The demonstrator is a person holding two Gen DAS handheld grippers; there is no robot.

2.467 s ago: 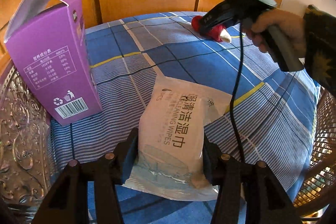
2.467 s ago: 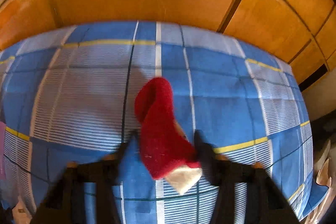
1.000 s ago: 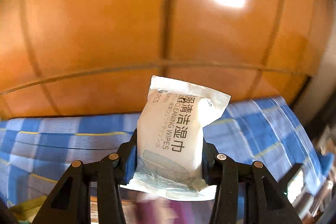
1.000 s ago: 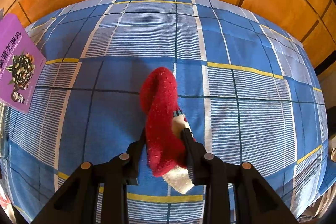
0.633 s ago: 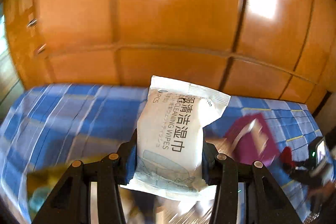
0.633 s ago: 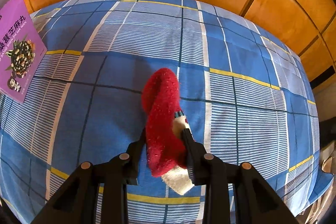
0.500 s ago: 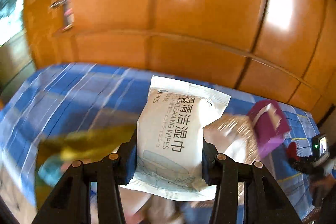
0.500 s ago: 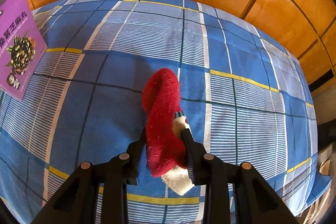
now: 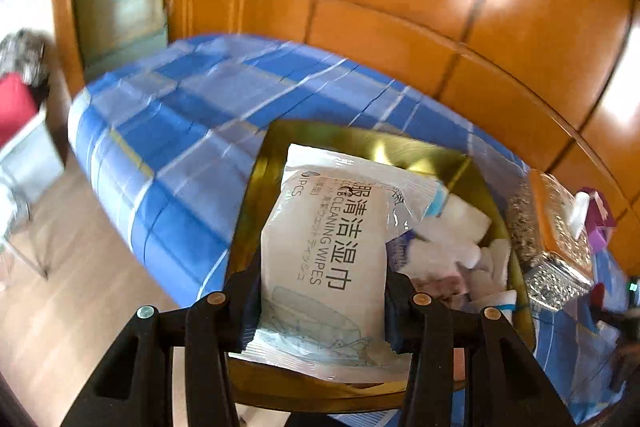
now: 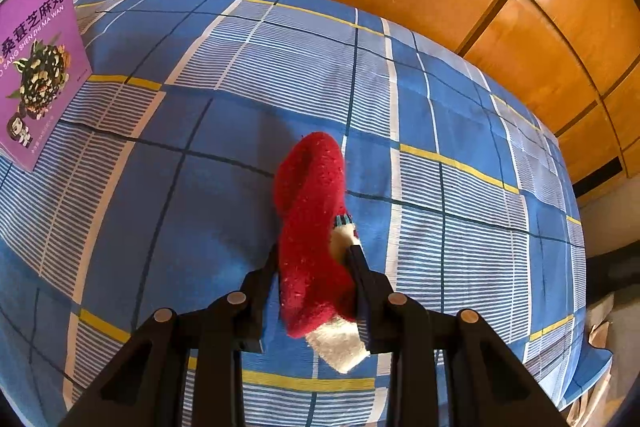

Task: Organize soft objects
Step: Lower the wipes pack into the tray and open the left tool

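The left claw (image 9: 322, 301) grips a white plastic pack of cleaning wipes (image 9: 332, 267) above a gold metal tin (image 9: 272, 163) of soft white items on a blue plaid bed (image 9: 168, 115), while the right claw (image 10: 314, 267) pinches a fuzzy red and white sock (image 10: 314, 227) over the bed.
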